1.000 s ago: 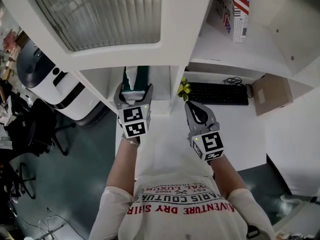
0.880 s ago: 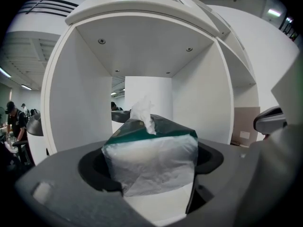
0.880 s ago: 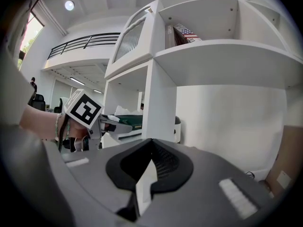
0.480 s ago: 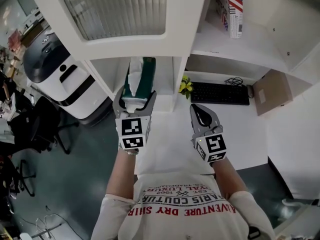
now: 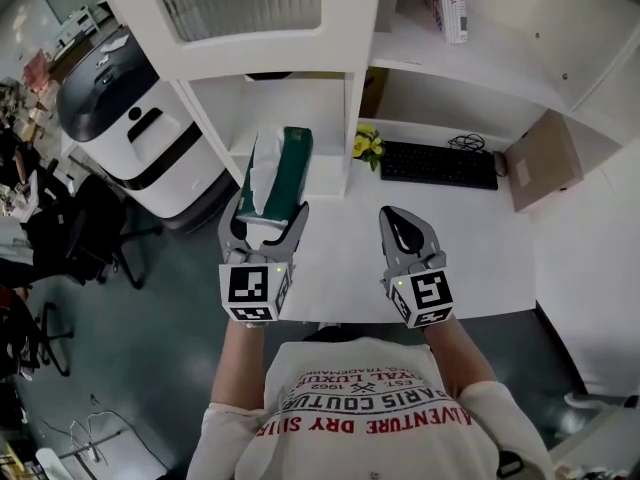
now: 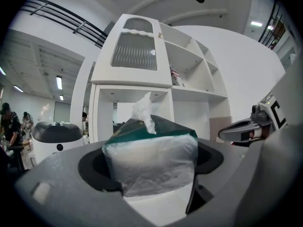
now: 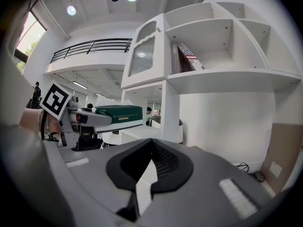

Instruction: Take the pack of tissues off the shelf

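One dark-green soft plastic pack of tissues (image 5: 280,168), with a white sheet sticking out of its top, is clamped by its near end in the left tongs (image 5: 267,226). The jaws stand wide because the pack is broad. The pack hangs in the air in front of the white shelf unit (image 5: 290,98), clear of its compartment and near the left edge of the white desk (image 5: 480,248). The right tongs (image 5: 401,220) are closed and empty, held aside and apparently not needed.
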Available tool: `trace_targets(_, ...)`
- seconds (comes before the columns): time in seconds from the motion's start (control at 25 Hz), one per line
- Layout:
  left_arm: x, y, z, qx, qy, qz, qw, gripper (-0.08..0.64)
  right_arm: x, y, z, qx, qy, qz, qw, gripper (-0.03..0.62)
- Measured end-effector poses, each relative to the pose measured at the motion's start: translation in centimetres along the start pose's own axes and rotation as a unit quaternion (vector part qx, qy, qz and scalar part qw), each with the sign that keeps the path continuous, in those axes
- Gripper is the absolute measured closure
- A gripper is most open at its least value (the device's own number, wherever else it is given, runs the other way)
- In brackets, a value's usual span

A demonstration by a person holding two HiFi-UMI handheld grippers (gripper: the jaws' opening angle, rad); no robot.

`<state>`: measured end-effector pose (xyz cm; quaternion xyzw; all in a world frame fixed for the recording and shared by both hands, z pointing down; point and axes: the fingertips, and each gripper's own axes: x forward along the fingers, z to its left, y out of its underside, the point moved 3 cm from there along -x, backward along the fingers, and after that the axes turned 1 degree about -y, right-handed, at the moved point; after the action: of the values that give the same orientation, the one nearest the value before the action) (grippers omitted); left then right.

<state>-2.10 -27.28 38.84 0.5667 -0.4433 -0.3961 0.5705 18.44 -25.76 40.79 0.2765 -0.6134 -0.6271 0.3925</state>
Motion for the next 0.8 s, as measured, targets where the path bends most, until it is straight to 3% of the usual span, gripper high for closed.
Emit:
trace_targets(0.4, -7.5, 1.8, -4.9, 0.009, 0.033, 0.006, 0.9994, 0.13, -5.9, 0.4, 2.1, 0.004, -0.029, -0.016, 0.999, 0.591)
trace_targets(0.8, -10.4, 3.7, -8.6, 0.015, 0.067, 0.03, 0.9972, 0.129, -9.4, 0.8, 2.7, -0.009, -0.042, -0.02, 0.999, 0.592)
